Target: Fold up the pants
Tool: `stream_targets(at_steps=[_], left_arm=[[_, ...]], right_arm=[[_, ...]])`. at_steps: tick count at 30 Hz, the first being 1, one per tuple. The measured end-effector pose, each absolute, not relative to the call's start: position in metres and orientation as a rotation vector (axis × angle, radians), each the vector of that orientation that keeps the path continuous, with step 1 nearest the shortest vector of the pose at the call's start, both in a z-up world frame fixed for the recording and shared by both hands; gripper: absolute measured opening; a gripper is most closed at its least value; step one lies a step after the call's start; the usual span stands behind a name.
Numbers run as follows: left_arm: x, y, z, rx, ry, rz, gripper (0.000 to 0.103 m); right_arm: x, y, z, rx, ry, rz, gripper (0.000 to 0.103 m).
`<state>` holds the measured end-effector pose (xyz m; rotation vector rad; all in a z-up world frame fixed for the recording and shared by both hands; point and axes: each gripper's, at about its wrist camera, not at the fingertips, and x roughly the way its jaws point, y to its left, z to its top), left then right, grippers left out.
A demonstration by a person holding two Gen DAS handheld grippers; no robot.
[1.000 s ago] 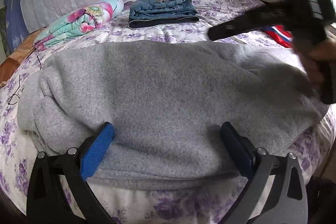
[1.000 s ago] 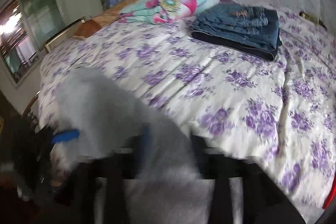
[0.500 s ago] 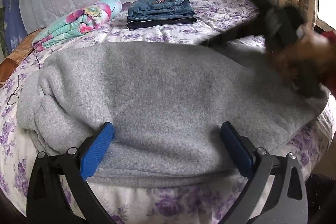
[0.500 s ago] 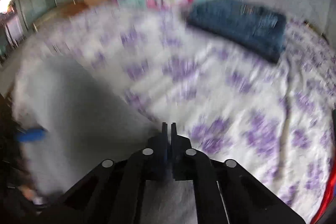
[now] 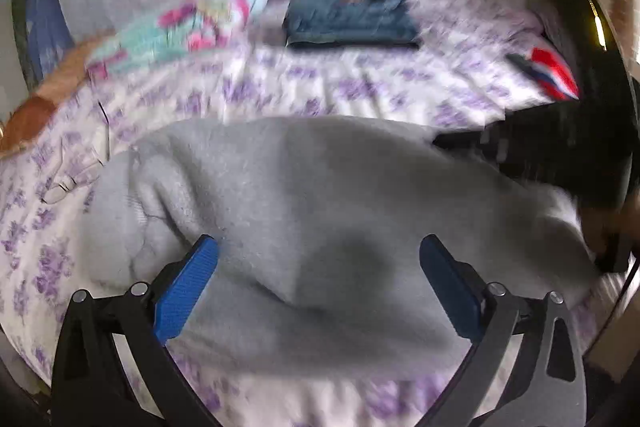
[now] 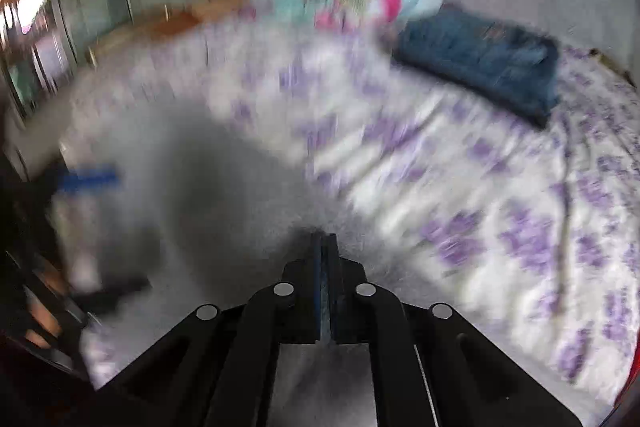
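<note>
- Grey fleece pants (image 5: pixel 320 211) lie in a loose, bunched heap on the purple-flowered bedsheet (image 5: pixel 360 87), directly ahead of and beneath both hand-held grippers.
- Left gripper (image 5: pixel 318 259) has its jaws spread wide; the blue pads (image 5: pixel 186 287) stand apart over the near part of the pants, one to each side of a raised fold, and do not pinch the cloth.
- Right gripper (image 6: pixel 325 247) has its jaws drawn fully together, blue pads face to face, after just closing. Its tips sit at the edge of the grey cloth; motion blur hides whether any fabric is caught between them.
- From the left gripper, the right one appears as a dark blurred shape (image 5: pixel 560 147) at the far right end of the pants, with part of a hand (image 5: pixel 604 223) below it.
- Beyond the pants, well apart from both grippers, a folded stack of blue jeans (image 5: pixel 352 19) rests on the sheet.
- Just left of the jeans lies a rolled turquoise and pink blanket (image 5: pixel 180 31).
- Far right of the left gripper, a red, white and dark cloth (image 5: pixel 548 71) lies at the bed's edge.
</note>
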<state>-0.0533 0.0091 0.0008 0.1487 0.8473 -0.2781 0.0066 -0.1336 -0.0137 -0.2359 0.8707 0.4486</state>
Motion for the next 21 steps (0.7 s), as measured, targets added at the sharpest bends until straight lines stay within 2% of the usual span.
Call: stream_targets(at_steps=[1, 4, 6, 8, 10, 11, 12, 15, 18, 19, 21], left_arm=[[-0.036, 0.012, -0.017, 0.132, 0.931, -0.267, 0.099], [-0.045, 0.014, -0.022, 0.122, 0.884, -0.269, 0.099], [-0.054, 0.019, -0.017, 0.107, 0.877, -0.266, 0.099], [-0.059, 0.026, -0.011, 0.077, 0.88, -0.281, 0.099], [-0.059, 0.031, -0.001, 0.055, 0.87, -0.279, 0.099], [-0.059, 0.032, 0.002, 0.055, 0.863, -0.275, 0.099], [-0.053, 0.029, 0.003, 0.076, 0.863, -0.257, 0.099], [-0.032, 0.02, -0.019, 0.142, 0.923, -0.208, 0.099], [-0.036, 0.019, -0.019, 0.131, 0.88, -0.189, 0.099], [-0.039, 0.021, -0.015, 0.107, 0.88, -0.186, 0.098], [-0.048, 0.024, -0.006, 0.08, 0.865, -0.213, 0.098]], right_arm=[[0.01, -0.134, -0.016, -0.23, 0.847, 0.44, 0.0], [0.022, -0.143, -0.006, -0.124, 0.868, 0.426, 0.0], [0.01, -0.148, 0.004, -0.105, 0.804, 0.412, 0.005], [-0.01, -0.149, 0.016, -0.114, 0.754, 0.429, 0.005], [-0.033, -0.147, 0.025, -0.146, 0.714, 0.444, 0.015], [-0.039, -0.145, 0.023, -0.162, 0.716, 0.447, 0.03], [-0.041, -0.14, 0.014, -0.192, 0.744, 0.45, 0.038], [-0.026, -0.134, -0.016, -0.212, 0.806, 0.426, 0.04], [-0.028, -0.142, -0.004, -0.147, 0.798, 0.439, 0.041], [-0.037, -0.146, 0.0, -0.136, 0.772, 0.433, 0.044], [-0.064, -0.161, 0.01, -0.107, 0.717, 0.42, 0.062]])
